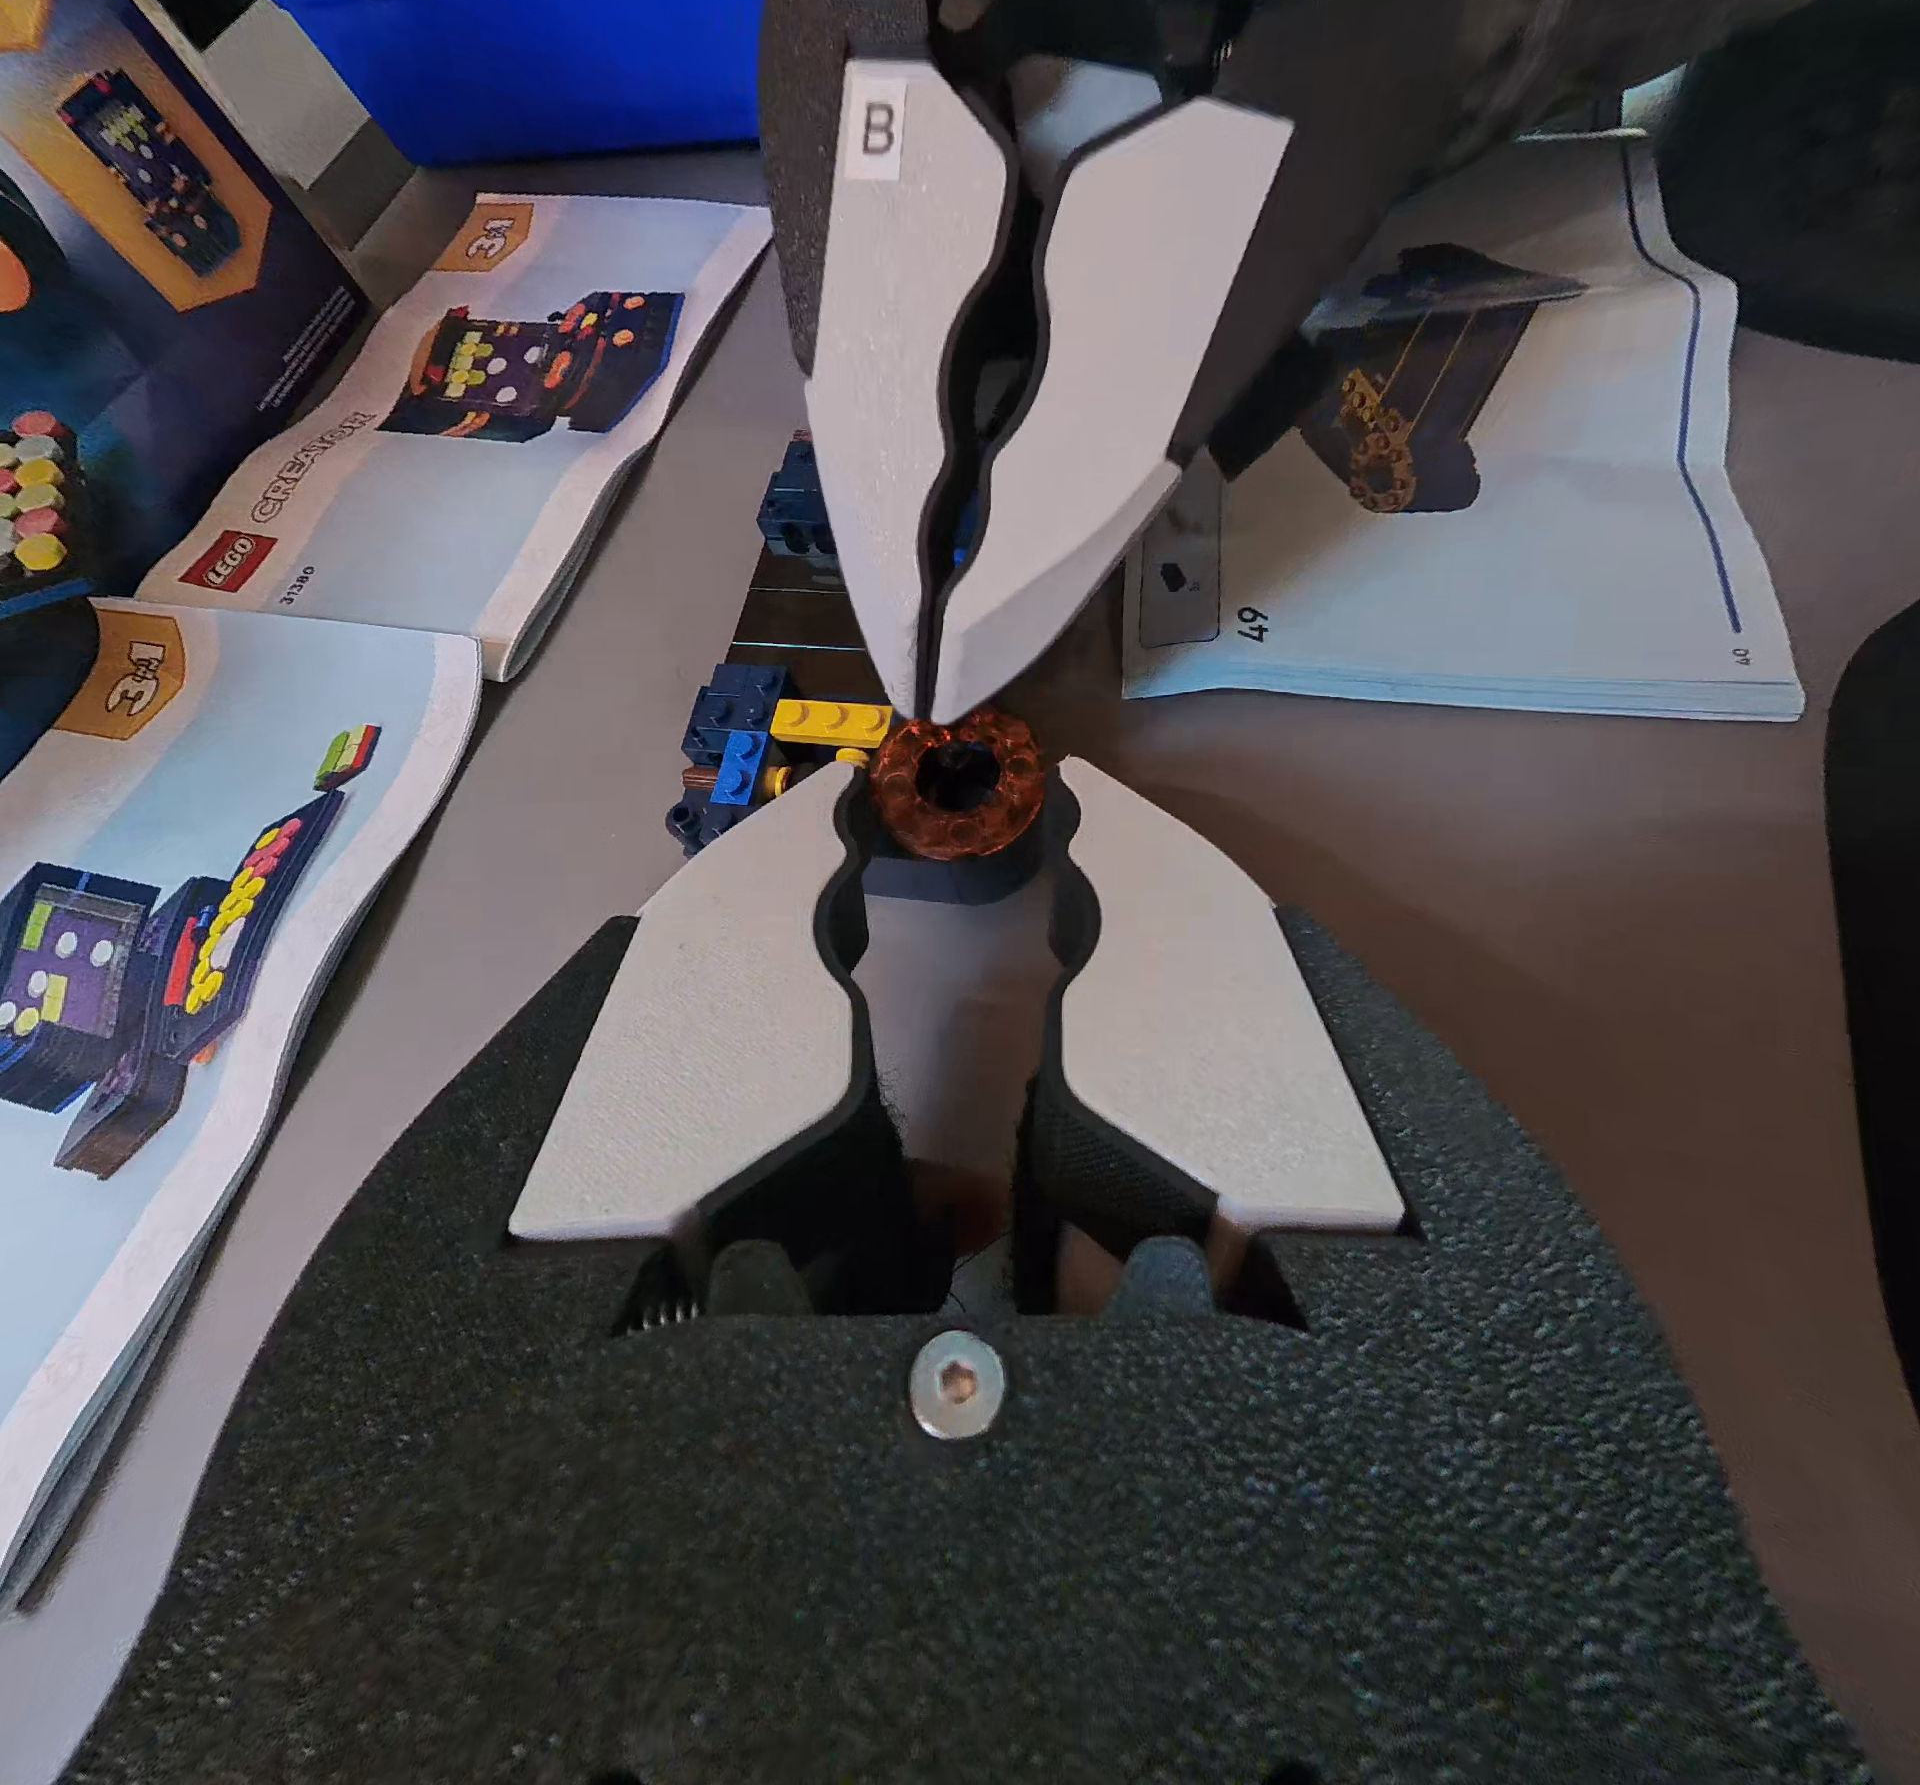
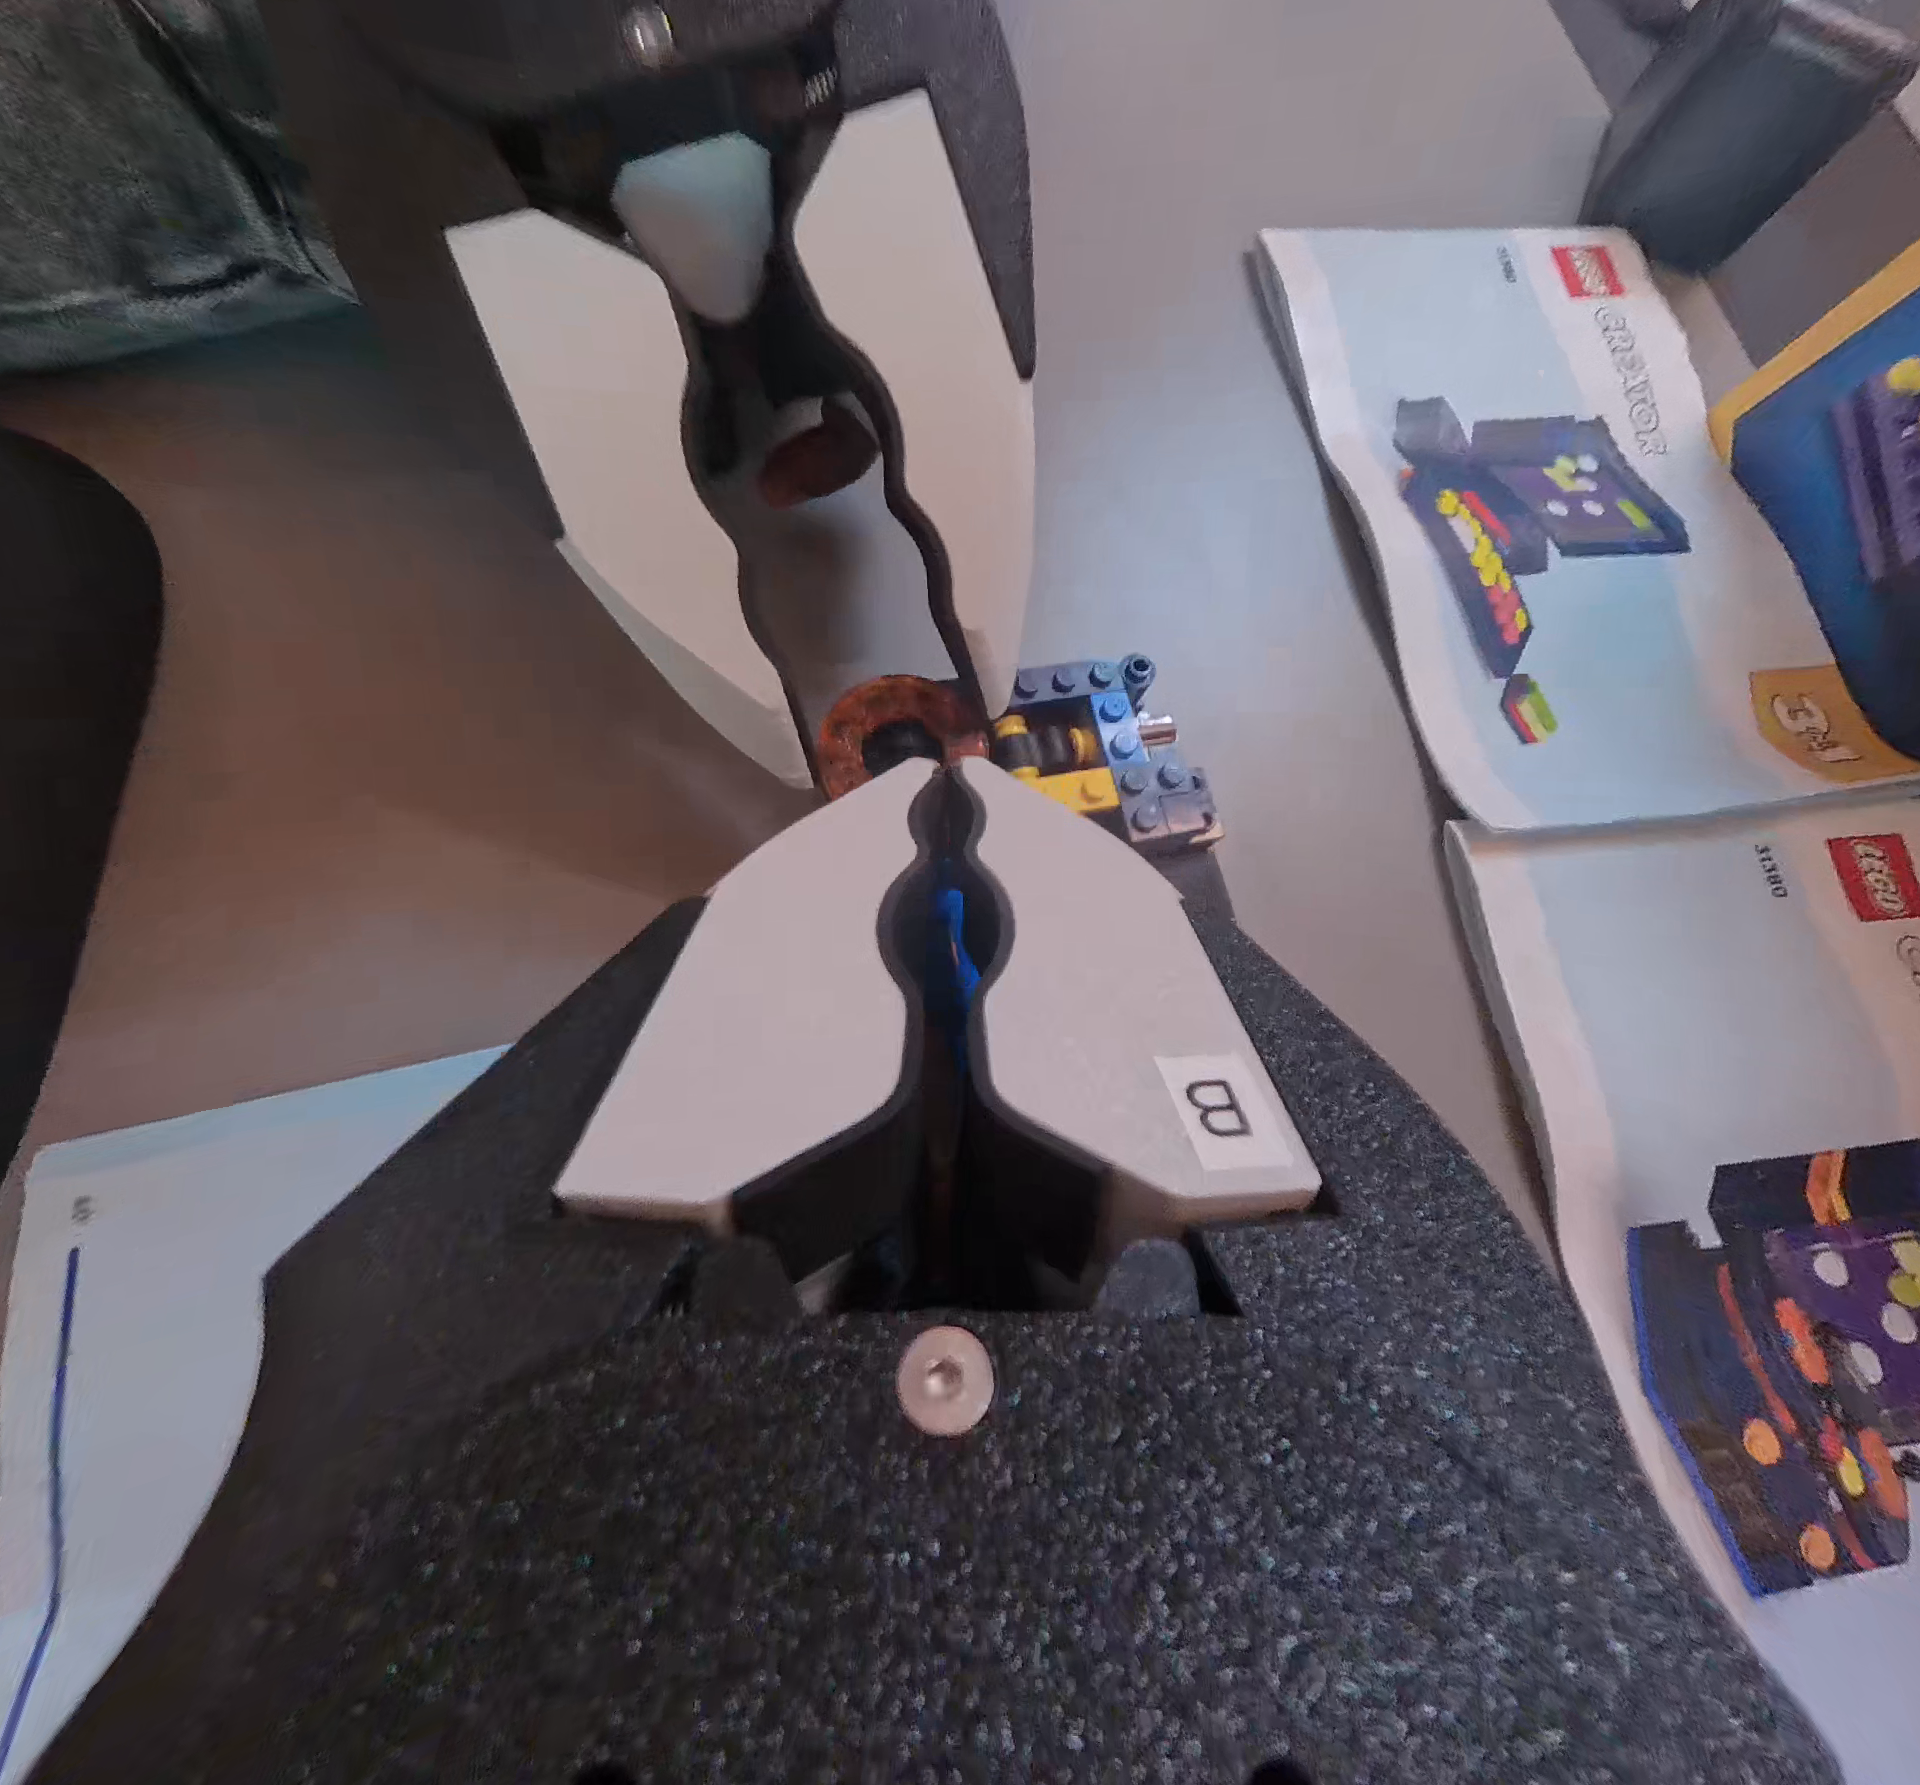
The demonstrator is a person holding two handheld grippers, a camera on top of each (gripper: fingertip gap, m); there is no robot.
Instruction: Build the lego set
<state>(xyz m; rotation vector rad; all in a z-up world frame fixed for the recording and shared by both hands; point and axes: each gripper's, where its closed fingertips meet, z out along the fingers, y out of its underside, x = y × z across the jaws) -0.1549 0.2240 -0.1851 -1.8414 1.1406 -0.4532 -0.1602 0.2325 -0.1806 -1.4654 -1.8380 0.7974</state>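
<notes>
While the left gripper (image 1: pixel 956 790) brackets the orange ring (image 1: pixel 956 785), its two pads sit on either side of the dark brick block under that ring; whether they press on it cannot be told. The ring is translucent and studded, lying flat with its hole facing up, atop a dark blue base (image 1: pixel 940 878). The right gripper (image 1: pixel 920 701) comes in from the far side, jaws together, tips touching the ring's far rim and nothing visibly pinched. Just left of the ring lies the brick assembly (image 1: pixel 758 748), its yellow plate (image 1: pixel 831 719) running lengthwise toward the ring, dark blue and blue bricks at the outer end. Farther left, two closed instruction booklets (image 1: pixel 447 426) rest on the grey table (image 1: pixel 1455 904); to the right, an open booklet (image 1: pixel 1475 509). A blue bin (image 1: pixel 499 0) stands beyond.
</notes>
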